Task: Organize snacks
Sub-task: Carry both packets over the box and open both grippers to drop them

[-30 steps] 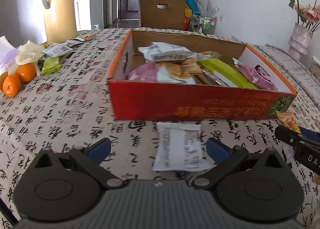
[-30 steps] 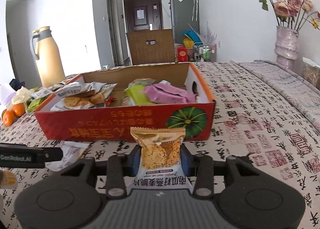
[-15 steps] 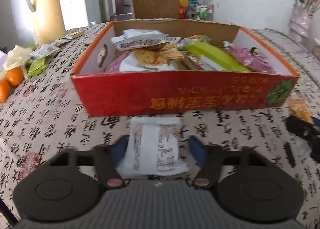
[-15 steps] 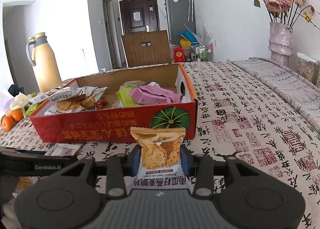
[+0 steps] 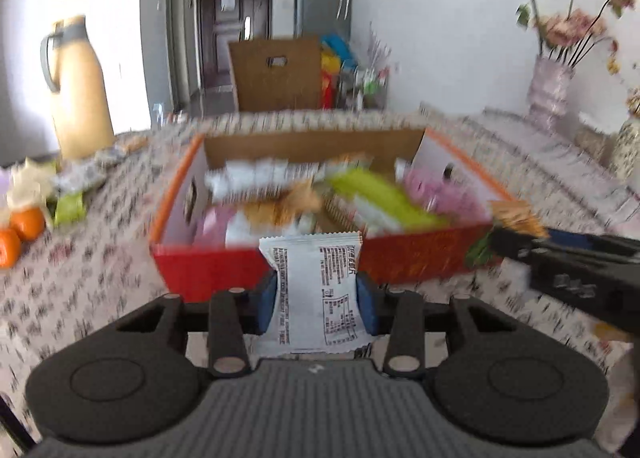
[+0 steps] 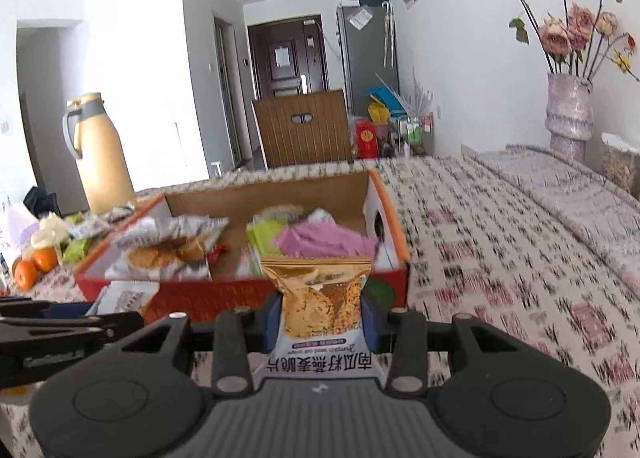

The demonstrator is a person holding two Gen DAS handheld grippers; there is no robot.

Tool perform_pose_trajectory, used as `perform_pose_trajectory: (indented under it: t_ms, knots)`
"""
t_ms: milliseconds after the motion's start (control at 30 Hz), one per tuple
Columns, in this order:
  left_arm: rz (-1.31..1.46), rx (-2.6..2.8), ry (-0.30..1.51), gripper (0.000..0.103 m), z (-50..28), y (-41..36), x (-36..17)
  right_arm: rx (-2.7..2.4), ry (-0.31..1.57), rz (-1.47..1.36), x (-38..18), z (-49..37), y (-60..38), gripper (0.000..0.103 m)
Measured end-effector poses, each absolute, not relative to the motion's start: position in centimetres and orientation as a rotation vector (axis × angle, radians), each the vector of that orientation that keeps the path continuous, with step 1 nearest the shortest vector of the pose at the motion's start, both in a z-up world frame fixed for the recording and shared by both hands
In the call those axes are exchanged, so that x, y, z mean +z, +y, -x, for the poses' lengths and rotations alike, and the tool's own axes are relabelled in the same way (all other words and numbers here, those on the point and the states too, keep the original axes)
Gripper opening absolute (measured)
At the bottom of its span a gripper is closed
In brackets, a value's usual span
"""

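Holding packets, both jaws are clamped: left gripper on a white printed snack packet, right gripper on a golden crisp-snack packet; both still need dropping into the part-filled red cardboard box, with more packets near the counter's far left edge.

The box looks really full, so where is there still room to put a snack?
The red box is crowded with packets, barest by its brown back wall. The tablecloth right of the box toward the vase is bare; the left side by the oranges is cluttered.

Two oranges, one box, one vase.
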State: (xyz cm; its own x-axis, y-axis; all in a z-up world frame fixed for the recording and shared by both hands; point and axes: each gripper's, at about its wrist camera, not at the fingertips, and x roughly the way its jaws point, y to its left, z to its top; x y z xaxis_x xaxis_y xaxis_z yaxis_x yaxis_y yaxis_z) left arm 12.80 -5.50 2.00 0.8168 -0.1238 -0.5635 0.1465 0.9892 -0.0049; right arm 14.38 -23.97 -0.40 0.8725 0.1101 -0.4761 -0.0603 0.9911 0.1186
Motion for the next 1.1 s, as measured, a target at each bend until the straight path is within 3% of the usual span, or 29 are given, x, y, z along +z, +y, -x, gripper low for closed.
perform_pose_trajectory:
  t_ms: [267, 633, 700, 767, 800, 867, 900, 933, 1100]
  knots:
    - [-0.066, -0.087, 0.496, 0.042, -16.4, -6.1, 6.2, 0.103, 0.429, -0.077, 2.1, -18.8, -23.0, 0.039]
    - [-0.049, 0.004, 0.519, 0.043, -22.6, -4.8, 6.1, 0.113, 0.487, -0.066, 1.5, -25.2, -21.9, 0.039]
    - [-0.040, 0.000, 0.516, 0.046, -22.6, -4.5, 5.9, 0.116, 0.496, -0.067, 1.3, -25.7, -21.8, 0.042]
    - [-0.027, 0.006, 0.502, 0.062, -22.5, -4.0, 5.8, 0.115, 0.498, -0.076, 1.1, -25.7, -21.9, 0.046]
    - [-0.019, 0.004, 0.491, 0.071, -22.3, -3.9, 5.7, 0.114, 0.493, -0.080, 1.1, -25.5, -22.0, 0.054]
    - [-0.016, 0.012, 0.458, 0.101, -21.7, -3.5, 5.6, 0.111, 0.481, -0.093, 1.1, -25.1, -22.2, 0.076]
    - [-0.015, 0.019, 0.440, 0.103, -21.4, -3.4, 5.7, 0.105, 0.470, -0.095, 1.1, -24.8, -22.2, 0.090]
    - [-0.009, 0.021, 0.421, 0.103, -20.9, -3.2, 5.7, 0.099, 0.460, -0.095, 1.2, -24.6, -22.3, 0.096]
    - [0.013, -0.027, 0.400, 0.103, -18.7, -2.5, 6.0, 0.111, 0.455, -0.091, 1.4, -22.8, -22.7, 0.103]
